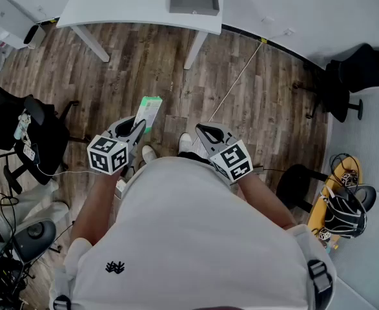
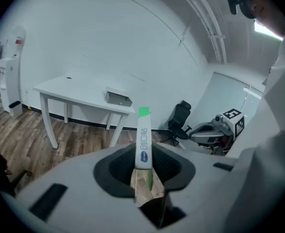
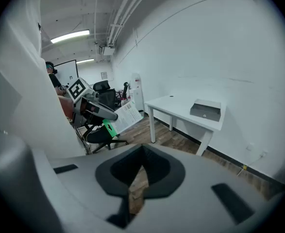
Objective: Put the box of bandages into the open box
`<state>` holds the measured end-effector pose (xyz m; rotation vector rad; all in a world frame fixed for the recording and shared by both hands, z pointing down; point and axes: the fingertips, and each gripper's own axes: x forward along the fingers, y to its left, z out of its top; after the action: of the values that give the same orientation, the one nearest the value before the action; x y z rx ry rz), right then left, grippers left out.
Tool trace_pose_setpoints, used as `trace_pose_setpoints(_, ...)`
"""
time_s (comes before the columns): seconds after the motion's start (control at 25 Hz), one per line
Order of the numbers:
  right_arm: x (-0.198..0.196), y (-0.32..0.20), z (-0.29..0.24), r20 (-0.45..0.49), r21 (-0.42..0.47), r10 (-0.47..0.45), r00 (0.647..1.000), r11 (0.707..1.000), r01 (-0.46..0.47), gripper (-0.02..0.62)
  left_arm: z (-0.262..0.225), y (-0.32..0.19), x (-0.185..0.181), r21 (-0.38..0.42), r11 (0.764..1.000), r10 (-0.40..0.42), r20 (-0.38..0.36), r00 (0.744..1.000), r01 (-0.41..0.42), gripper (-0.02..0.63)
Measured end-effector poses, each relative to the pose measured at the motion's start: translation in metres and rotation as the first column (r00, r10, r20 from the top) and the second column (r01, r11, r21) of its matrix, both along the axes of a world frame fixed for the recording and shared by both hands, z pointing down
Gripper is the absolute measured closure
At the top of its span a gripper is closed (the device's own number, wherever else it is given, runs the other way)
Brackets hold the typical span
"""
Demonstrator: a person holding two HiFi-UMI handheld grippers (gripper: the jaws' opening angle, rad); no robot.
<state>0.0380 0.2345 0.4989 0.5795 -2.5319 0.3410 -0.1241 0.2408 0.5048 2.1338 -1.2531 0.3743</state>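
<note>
My left gripper (image 1: pixel 137 128) is shut on the box of bandages (image 1: pixel 150 112), a flat white and green carton held out over the wooden floor. In the left gripper view the box of bandages (image 2: pixel 143 140) stands edge-on between the jaws of the left gripper (image 2: pixel 143 166). My right gripper (image 1: pixel 203 132) is shut with nothing in it, level with the left one; the right gripper (image 3: pixel 141 155) shows only floor past its closed jaws. The open grey box (image 1: pixel 194 2) sits on the white table (image 1: pixel 124 5) ahead, well apart from both grippers. That grey box (image 3: pixel 206 110) lies near the table's corner.
Black office chairs stand at the left (image 1: pixel 21 134) and far right (image 1: pixel 354 76). A thin cord (image 1: pixel 237 79) runs across the floor toward the wall. Cables and gear (image 1: pixel 341 205) lie at the right. A white water dispenser (image 2: pixel 8 81) stands left of the table.
</note>
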Motion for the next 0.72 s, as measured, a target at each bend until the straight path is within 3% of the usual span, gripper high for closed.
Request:
trace_pose_setpoints(0.4,0.056,-0.039,0.0,0.044,-0.001,-0.001,0.999,1.0,0.001,0.589,-0.007,-0.038,0.052,-0.007,1.0,-0.026,0.032,0.999,0.026,0.509)
trace_pose_setpoints(0.72,0.089,-0.065,0.013,0.067,-0.017,0.018,0.998,1.0,-0.017,0.589,-0.012,-0.064,0.07,-0.013,0.999,-0.041,0.086,0.995,0.042,0.509)
